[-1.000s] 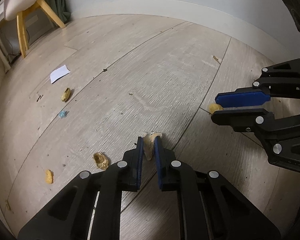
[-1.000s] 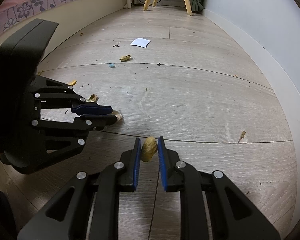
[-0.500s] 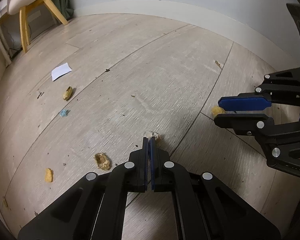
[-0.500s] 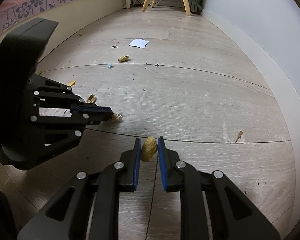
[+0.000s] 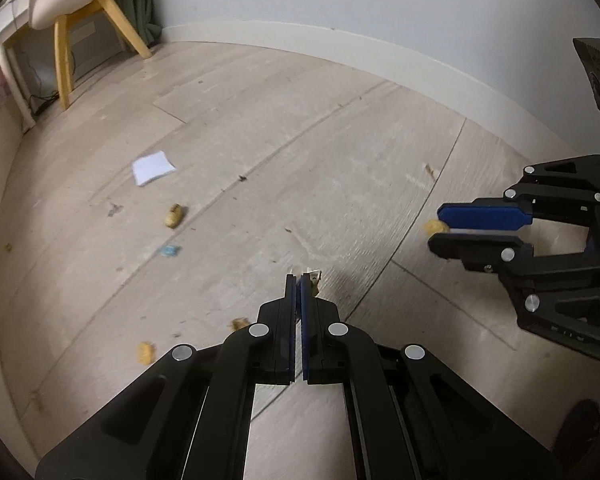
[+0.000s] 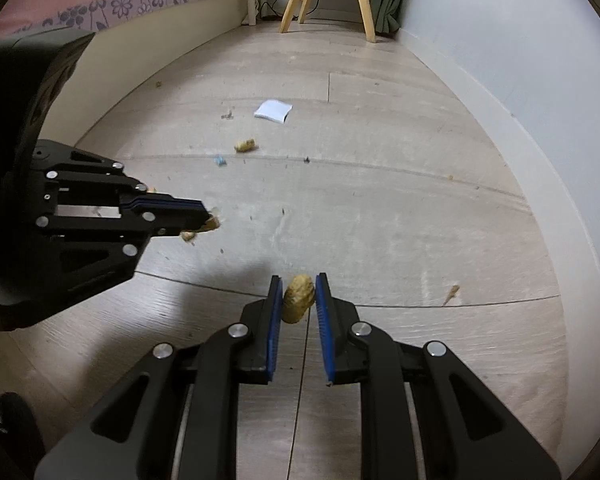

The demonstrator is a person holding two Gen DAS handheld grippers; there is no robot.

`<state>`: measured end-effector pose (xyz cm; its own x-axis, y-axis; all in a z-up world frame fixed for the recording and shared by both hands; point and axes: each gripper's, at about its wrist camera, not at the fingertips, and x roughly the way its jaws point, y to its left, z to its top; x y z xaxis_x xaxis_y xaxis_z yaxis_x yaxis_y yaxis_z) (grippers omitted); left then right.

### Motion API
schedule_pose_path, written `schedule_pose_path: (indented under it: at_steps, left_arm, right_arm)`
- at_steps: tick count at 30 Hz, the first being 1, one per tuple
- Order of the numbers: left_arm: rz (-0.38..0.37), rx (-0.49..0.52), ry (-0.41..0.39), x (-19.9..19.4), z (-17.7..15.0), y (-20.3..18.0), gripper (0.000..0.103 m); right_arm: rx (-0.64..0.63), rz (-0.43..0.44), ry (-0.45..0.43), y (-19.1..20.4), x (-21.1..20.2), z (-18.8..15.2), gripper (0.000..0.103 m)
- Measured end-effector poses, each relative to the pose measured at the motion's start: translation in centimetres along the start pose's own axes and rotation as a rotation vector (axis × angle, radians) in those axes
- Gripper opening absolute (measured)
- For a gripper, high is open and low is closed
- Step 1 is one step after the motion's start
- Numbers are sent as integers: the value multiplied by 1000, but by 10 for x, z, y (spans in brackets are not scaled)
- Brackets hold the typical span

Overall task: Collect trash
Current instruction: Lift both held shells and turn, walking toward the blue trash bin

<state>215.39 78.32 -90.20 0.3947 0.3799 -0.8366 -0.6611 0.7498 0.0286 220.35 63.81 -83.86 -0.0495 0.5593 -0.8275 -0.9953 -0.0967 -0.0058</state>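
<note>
My left gripper is shut on a crushed peanut shell and is lifted above the wooden floor; the shell also shows at its tips in the right wrist view. My right gripper is shut on a whole peanut, also raised; the peanut peeks out at its tips in the left wrist view. Loose trash lies on the floor: a white paper scrap, a peanut, a small blue scrap and shell bits.
A wooden-legged chair stands at the far end by a green curtain. A white baseboard and wall run along the right. A bed with a floral edge lines the left in the right wrist view. A shell sliver lies near the wall.
My left gripper closed on the peanut shell, crushing it flat, and both grippers rose from the floor. The right gripper kept its hold on the peanut.
</note>
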Motion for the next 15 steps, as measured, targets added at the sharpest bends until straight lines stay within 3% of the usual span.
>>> schedule_pose_path:
  at_steps: [6, 15]
  left_arm:
    - [-11, -39, 41, -89, 43, 3, 0]
    - [-19, -111, 43, -284, 149, 8, 0]
  right_arm:
    - [-15, 15, 34, 5, -85, 53, 18]
    - [-13, 64, 57, 31, -253, 166, 18]
